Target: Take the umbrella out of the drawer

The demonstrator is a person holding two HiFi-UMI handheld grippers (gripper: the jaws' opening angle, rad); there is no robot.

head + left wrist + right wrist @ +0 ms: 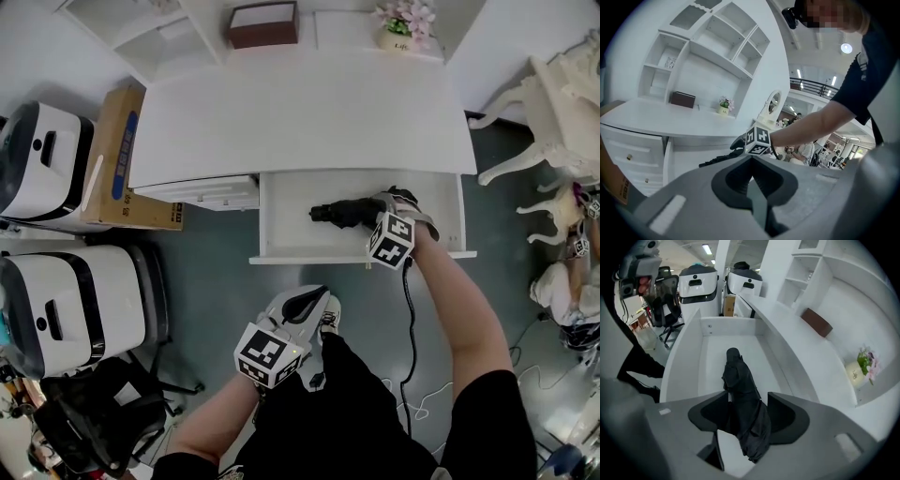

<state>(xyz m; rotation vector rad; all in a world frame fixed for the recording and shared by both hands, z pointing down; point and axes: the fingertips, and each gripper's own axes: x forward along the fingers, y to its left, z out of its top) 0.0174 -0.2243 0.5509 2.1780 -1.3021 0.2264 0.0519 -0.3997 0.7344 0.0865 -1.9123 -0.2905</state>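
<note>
Risk, slip: grip sits on the loose black fabric near one end of the umbrella (740, 394), not on anything firm; long free end likely to droop on the lift and drag the cloth out from between the pads.
Risk, snag: free end points along the drawer (281, 234); could knock the drawer front (309, 258) if drawn toward the body before being raised clear.
Risk, canopy: folds look slack, no strap visible; may spill open once off the drawer floor.
Risk, cable: black cable (409, 319) hangs from the right side past the drawer edge; could catch there on a quick pull.
Right tongs: right gripper (747, 411) clenched on the umbrella, jaws only as far apart as the bundle is thick, a pad pressing the fabric on each side; reaching into the drawer from its right end in the head view.
Left tongs: left gripper (751, 180) closed, jaws meeting, nothing between them; held low by the person's lap, well apart from the drawer and touching nothing.
Umbrella: lying lengthwise in the open drawer under the white desk (300, 112), toward the right half; lifted or resting, cannot tell.
Stage: grasp made, judged; lift-out not yet done.
</note>
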